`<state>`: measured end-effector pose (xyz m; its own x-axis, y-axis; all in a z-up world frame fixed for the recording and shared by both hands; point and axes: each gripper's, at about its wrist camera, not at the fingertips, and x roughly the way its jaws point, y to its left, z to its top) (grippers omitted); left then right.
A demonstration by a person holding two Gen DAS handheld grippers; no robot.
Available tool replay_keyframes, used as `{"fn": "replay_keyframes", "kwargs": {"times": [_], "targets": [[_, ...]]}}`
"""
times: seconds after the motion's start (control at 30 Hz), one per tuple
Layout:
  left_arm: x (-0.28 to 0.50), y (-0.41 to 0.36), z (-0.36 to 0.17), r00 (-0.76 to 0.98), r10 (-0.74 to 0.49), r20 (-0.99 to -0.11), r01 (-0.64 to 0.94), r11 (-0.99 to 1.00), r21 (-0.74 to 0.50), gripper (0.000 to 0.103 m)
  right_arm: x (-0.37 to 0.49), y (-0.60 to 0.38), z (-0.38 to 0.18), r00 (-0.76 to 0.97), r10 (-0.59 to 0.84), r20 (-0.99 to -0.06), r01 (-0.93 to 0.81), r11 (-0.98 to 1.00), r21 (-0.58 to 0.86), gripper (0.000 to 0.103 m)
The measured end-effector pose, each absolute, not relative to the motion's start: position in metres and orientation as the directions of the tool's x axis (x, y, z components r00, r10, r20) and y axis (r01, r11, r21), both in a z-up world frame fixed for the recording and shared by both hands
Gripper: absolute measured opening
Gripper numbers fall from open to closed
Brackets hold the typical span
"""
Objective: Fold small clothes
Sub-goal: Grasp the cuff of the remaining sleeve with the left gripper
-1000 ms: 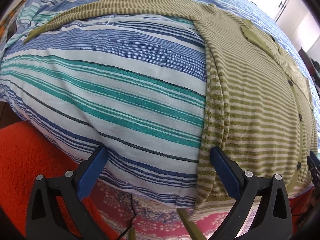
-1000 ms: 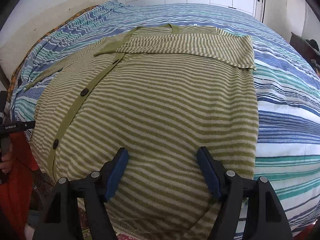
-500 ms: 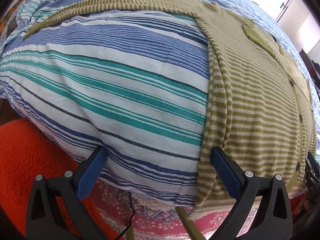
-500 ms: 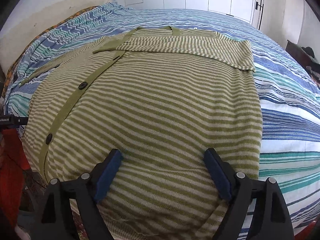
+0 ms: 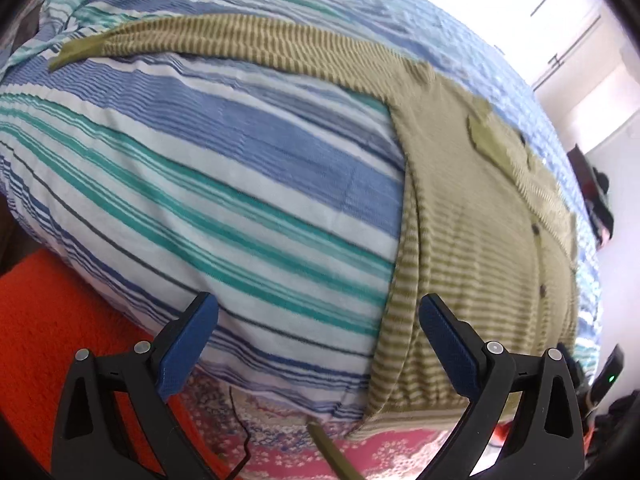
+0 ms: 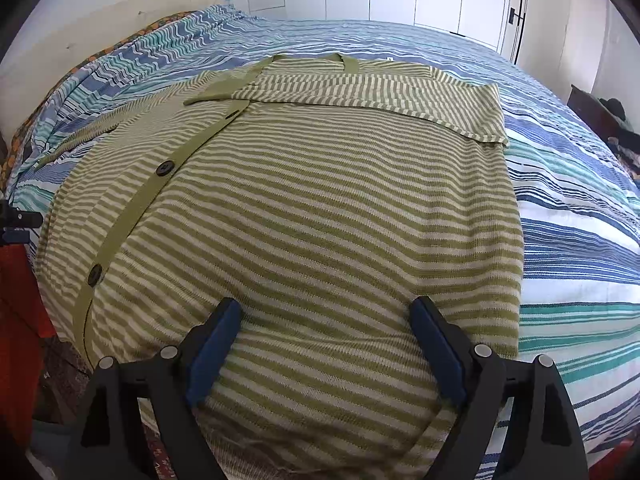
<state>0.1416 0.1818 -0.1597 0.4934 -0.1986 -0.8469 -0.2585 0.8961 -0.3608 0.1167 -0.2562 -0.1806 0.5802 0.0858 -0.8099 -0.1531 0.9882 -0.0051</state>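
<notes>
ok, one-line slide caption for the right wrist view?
Open right gripper over the hem of a striped cardigan, one sleeve folded across, on a bed.

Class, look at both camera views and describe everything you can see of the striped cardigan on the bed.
The cardigan is a knit in olive-green and cream stripes, with a plain olive button band and dark buttons. It lies flat, front up, on the striped bedspread, its hem hanging over the bed's edge. One sleeve is folded across the chest; the other sleeve stretches out over the bedspread. Neither gripper holds it.
</notes>
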Motion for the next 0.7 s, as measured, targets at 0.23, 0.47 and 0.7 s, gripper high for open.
{"fn": "replay_keyframes", "kwargs": {"times": [0.23,0.47,0.7], "targets": [[0.197,0.355,-0.167,0.646,-0.147,-0.749,-0.519,0.635,-0.572,0.100,0.121,-0.256,-0.181,0.568,0.081,-0.819,-0.151,0.988,-0.007,0.089],[0.236,0.439,-0.199,0.662,-0.044,-0.748,-0.634,0.499,-0.591,0.098,0.124,-0.253,-0.182,0.558,0.062,-0.828,-0.137,0.990,-0.018,0.090],[0.257,0.460,-0.206,0.587,0.121,-0.800,-0.732,0.502,-0.461,0.037,0.126,-0.251,-0.183,0.555,0.045,-0.830,-0.116,0.993,-0.024,0.093]]}}
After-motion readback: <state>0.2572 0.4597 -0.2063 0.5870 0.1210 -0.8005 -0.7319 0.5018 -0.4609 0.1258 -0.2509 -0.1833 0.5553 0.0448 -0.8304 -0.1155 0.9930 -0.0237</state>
